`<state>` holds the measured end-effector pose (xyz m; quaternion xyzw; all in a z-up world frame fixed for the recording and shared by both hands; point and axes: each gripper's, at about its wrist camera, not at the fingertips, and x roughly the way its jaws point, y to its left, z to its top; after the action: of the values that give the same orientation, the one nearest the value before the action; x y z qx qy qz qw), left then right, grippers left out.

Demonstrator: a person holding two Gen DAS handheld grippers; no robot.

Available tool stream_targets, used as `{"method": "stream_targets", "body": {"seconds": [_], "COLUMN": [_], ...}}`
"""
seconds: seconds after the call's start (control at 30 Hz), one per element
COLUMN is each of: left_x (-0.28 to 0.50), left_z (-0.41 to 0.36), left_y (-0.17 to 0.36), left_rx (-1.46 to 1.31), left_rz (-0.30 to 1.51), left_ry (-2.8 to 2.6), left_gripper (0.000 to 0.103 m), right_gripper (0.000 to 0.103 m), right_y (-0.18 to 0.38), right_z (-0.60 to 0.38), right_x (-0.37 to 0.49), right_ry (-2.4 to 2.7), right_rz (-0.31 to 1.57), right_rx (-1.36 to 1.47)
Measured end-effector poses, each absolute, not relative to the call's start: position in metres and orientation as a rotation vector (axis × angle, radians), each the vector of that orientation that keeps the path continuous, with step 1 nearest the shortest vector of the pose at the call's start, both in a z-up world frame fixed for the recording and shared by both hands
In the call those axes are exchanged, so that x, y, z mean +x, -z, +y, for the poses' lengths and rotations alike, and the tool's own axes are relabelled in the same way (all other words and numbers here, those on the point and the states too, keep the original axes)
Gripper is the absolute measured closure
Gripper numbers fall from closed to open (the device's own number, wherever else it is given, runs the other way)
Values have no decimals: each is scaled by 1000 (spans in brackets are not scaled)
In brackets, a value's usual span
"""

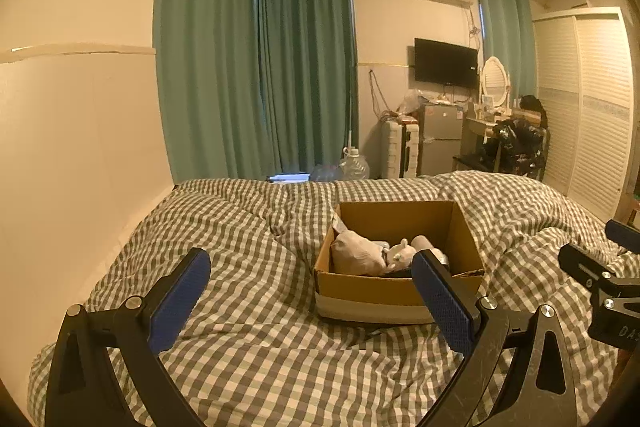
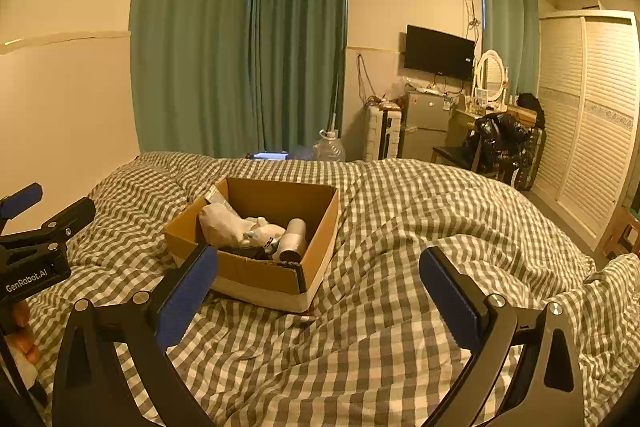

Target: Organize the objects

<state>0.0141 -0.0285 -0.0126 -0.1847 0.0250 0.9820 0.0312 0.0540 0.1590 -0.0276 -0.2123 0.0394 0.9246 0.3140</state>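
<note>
Both tongs, left tongs [image 1: 312,291] and right tongs [image 2: 318,287], gape empty above the grey-checked bed [image 1: 248,347] near the filled brown cardboard box [image 1: 400,291].

A grey-and-white checked quilt [image 2: 400,227] covers the bed, with a brown cardboard box [image 2: 256,273] banded white along its base. The curtains [image 1: 256,67] are teal, the television [image 1: 445,62] black, and the left claw [image 1: 316,299] has blue pads [image 1: 180,303].
</note>
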Motion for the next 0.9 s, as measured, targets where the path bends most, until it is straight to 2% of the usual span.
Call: {"method": "stream_targets", "body": {"seconds": [0.63, 0.9], "left_x": [19, 15], "left_z": [-19, -22], "left_y": [15, 14], "left_rx": [-547, -596], "left_rz": [146, 104], "left_ry": [-3037, -3033], "left_gripper": [0, 0], "right_gripper": [2, 2], "right_y": [30, 29], "right_z": [160, 160], "right_x": [54, 55], "right_ry": [-2423, -2426], "right_rz": [119, 124], "right_rx": [-574, -563]}}
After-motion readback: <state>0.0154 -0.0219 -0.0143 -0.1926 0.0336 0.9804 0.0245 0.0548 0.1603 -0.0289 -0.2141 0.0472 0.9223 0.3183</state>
